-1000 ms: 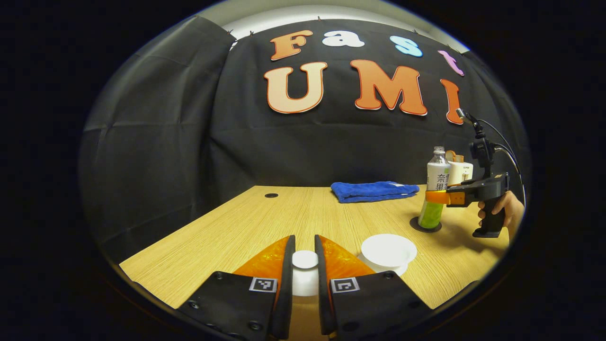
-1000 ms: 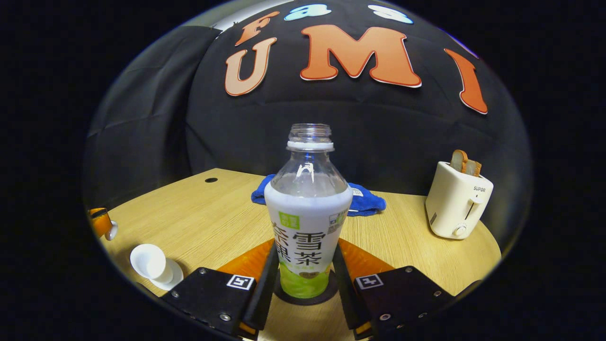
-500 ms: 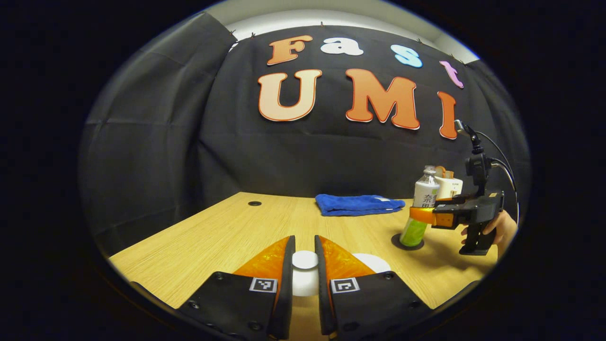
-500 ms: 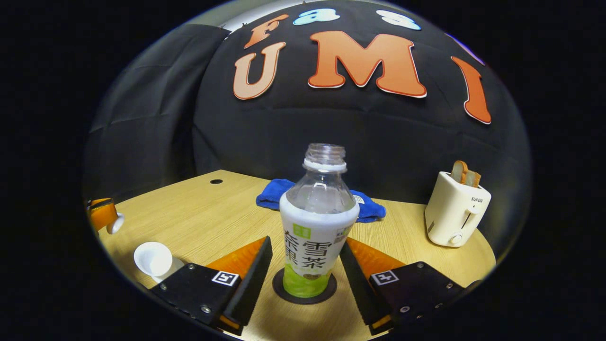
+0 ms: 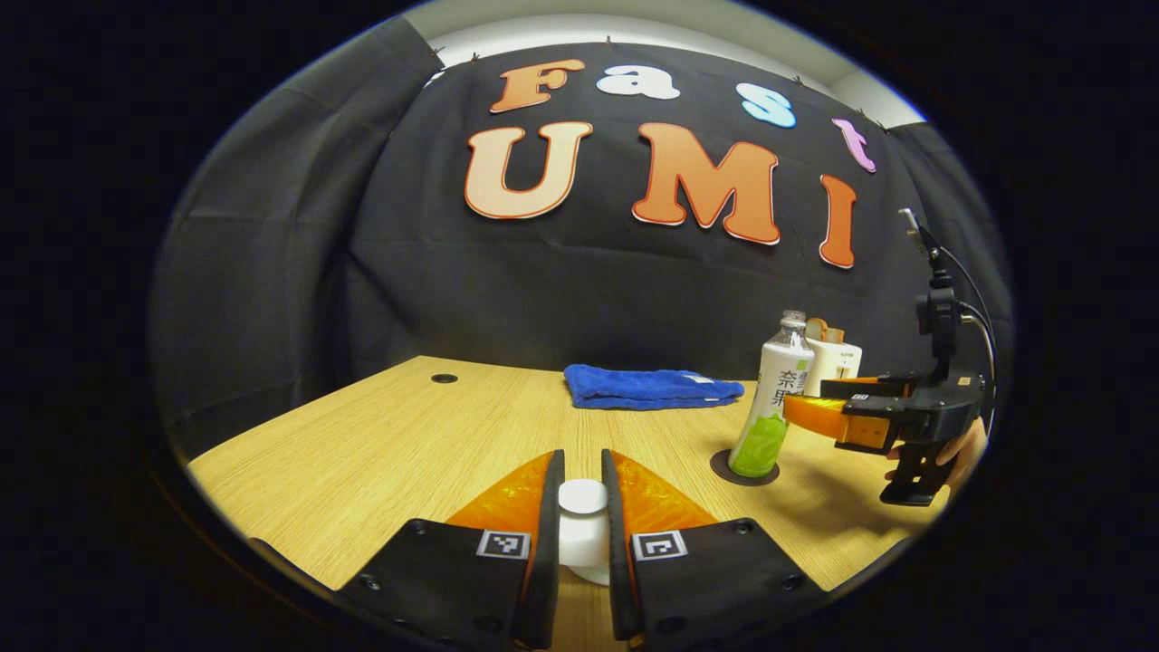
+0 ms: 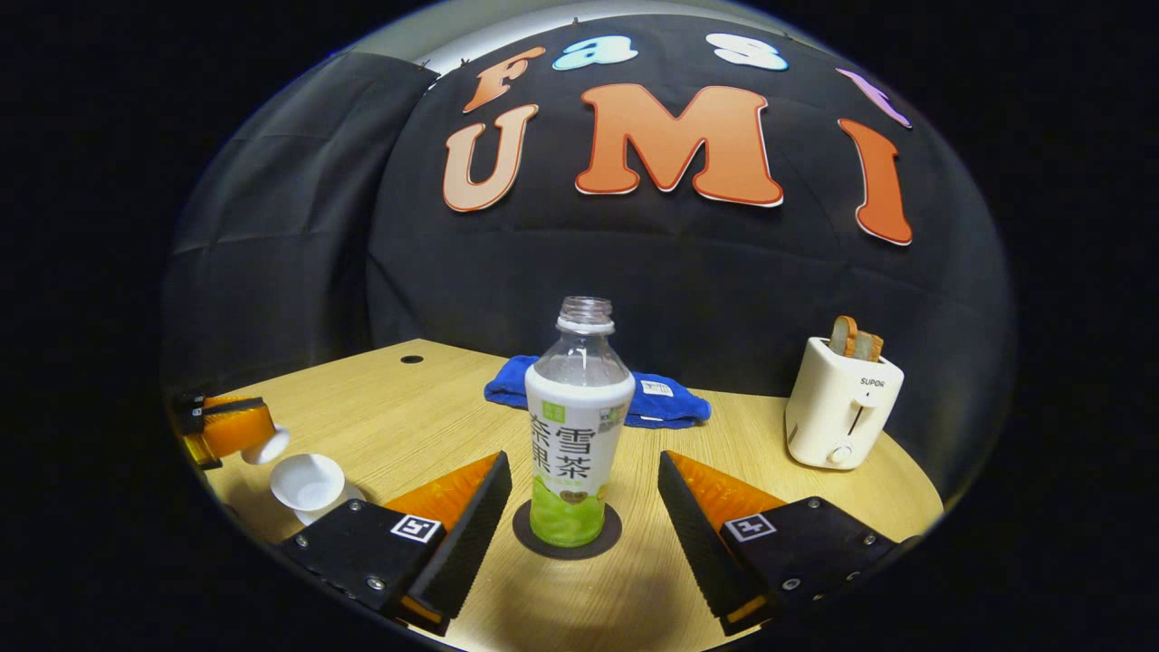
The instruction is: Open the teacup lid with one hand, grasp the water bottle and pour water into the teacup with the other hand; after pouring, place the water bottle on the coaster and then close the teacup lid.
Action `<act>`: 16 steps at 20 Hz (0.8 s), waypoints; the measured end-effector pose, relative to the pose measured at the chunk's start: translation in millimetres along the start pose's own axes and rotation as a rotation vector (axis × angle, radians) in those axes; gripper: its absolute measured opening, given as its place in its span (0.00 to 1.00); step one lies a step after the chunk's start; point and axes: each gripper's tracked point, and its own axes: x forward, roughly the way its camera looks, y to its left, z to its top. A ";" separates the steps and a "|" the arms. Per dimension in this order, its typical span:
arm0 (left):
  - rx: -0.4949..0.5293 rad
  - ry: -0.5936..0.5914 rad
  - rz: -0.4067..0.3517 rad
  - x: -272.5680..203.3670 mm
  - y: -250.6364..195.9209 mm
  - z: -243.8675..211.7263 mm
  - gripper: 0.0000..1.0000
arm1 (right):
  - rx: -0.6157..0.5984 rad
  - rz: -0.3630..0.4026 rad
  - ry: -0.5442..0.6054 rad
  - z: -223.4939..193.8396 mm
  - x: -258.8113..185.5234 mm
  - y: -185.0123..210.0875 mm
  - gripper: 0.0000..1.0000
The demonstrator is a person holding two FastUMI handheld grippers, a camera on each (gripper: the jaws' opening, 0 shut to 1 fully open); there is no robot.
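Since a second ago the right gripper [image 6: 584, 507] has let go of the water bottle [image 6: 577, 426] and backed off from it; its fingers now stand wide apart, with the bottle clear of both. The bottle stands upright and uncapped on the dark round coaster [image 6: 567, 532], on the wooden table [image 6: 426, 412].

The left gripper [image 5: 579, 507] stays closed on the white knob of the teacup lid [image 5: 582, 525], both fingers pressing its sides. Whether the lid hangs above the table or rests on something cannot be told from the left gripper view.

The right gripper view shows the open white teacup [image 6: 308, 482] at the lower left on its saucer, with the left gripper and the lid just beside and above it at the picture's edge. A folded blue cloth [image 6: 634, 398] lies behind the bottle, and a cream toaster [image 6: 838, 412] with slices of bread stands well to the right.

The left gripper view shows the right gripper [image 5: 819, 412] from the side, held by a hand [image 5: 955, 453], its fingers reaching toward the bottle [image 5: 770, 398] but apart from it. There the toaster [image 5: 838, 358] is half hidden behind the bottle.
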 end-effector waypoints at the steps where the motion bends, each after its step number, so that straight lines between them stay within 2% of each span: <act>1: 0.002 0.004 -0.006 1.9 -4.6 -1.2 0.27 | -0.002 -0.003 -0.003 -0.2 -3.3 -2.5 0.98; 11: 0.046 0.058 -0.032 20.8 -30.1 -22.0 0.26 | 0.050 -0.009 -0.025 -0.7 -24.0 -14.8 0.98; 16: 0.078 0.081 -0.017 24.5 -33.1 -30.6 0.27 | 0.072 0.013 -0.030 -3.3 -36.0 -10.6 0.98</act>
